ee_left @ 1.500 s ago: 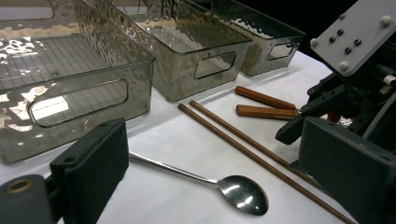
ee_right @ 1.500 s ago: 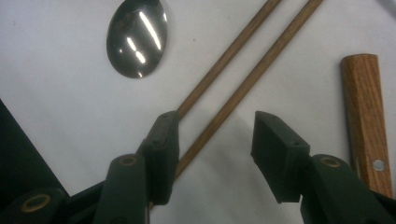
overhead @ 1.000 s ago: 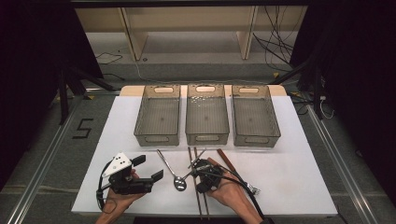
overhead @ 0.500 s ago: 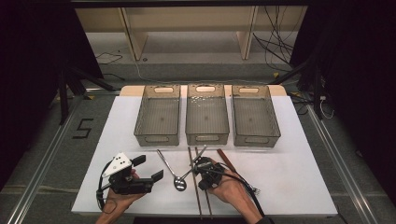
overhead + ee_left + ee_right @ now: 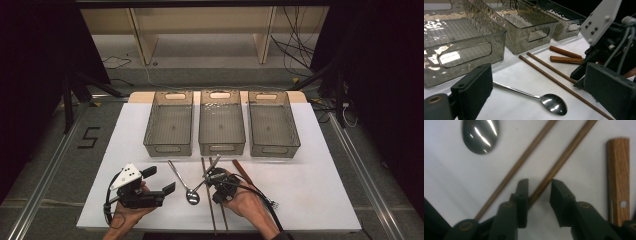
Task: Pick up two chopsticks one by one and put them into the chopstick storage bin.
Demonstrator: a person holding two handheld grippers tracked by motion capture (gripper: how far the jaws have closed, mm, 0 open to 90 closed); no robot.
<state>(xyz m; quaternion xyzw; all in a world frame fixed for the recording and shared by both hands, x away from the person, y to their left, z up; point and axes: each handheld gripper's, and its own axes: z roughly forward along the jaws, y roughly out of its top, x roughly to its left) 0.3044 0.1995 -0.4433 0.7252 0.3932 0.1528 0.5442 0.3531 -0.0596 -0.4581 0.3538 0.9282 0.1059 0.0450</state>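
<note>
Your right tongs (image 5: 538, 192) point straight down at the worktop (image 5: 320, 200), and one chopstick (image 5: 564, 160) runs up between the jaws. The jaws have just been opening a touch; they stand partly apart, and there is daylight on the right side of the stick, so you have no squeeze on it yet. Its twin, the second chopstick (image 5: 524, 157), lies just beside it on the left, outside the jaws, near the spoon (image 5: 480, 135).

That chopstick looks like thin, stiff wood: light, no give, and round enough to roll or skid on a smooth top. Lying flat, it leaves you very little to get under. I'd say close on it squarely across its width with the pads right down at the surface, or it may squirt sideways. You're near one end now; a hold nearer the middle would probably keep it from drooping and swinging once lifted.

Mind the wooden handle (image 5: 618, 177) to the right; it lies close.

Your left tongs (image 5: 159, 181) rest low on the worktop, jaws wide open, nothing between them, aimed toward the spoon.
</note>
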